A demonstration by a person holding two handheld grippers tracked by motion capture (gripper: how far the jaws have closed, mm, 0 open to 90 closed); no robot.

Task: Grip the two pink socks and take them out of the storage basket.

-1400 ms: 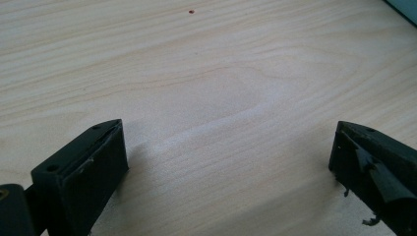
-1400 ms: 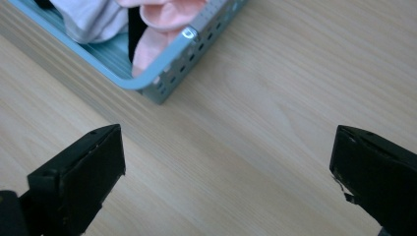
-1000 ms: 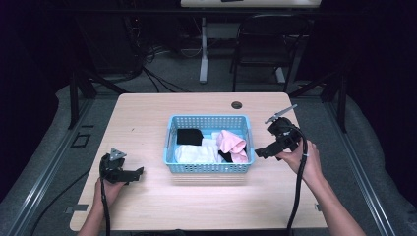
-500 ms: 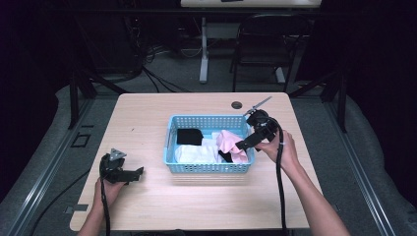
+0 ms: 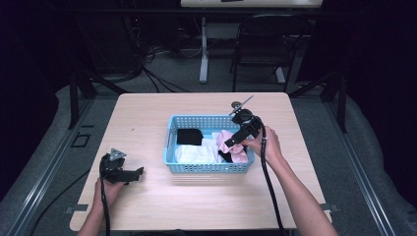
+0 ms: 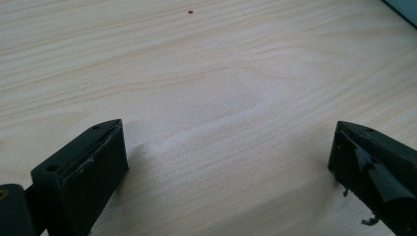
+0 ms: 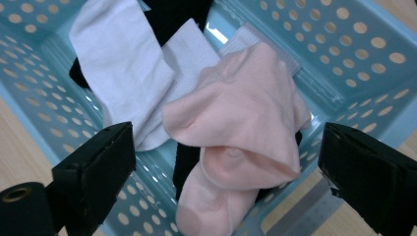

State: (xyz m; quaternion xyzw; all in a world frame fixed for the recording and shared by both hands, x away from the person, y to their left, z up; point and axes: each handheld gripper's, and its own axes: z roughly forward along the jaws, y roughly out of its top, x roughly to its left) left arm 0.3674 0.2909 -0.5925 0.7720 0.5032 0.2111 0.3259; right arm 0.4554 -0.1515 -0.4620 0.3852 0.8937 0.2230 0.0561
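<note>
Right gripper view, claw [image 7: 226, 182] wide open, over pink sock [image 7: 241, 132]

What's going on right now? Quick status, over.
Right gripper open, above pink sock in basket. Left gripper open, idle on table. Nothing blocking the sock.

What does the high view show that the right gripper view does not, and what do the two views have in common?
High view alone: the whole table, the left tool resting low near the table's left front corner, a small dark round thing behind the basket, and the chair and floor beyond.

Right gripper view alone: close detail, with the right tool open, its jaws set wide on either side of the pink sock, and the holes in the basket's walls.

Both: the blue basket, the pink sock, white cloth and black cloth.
</note>
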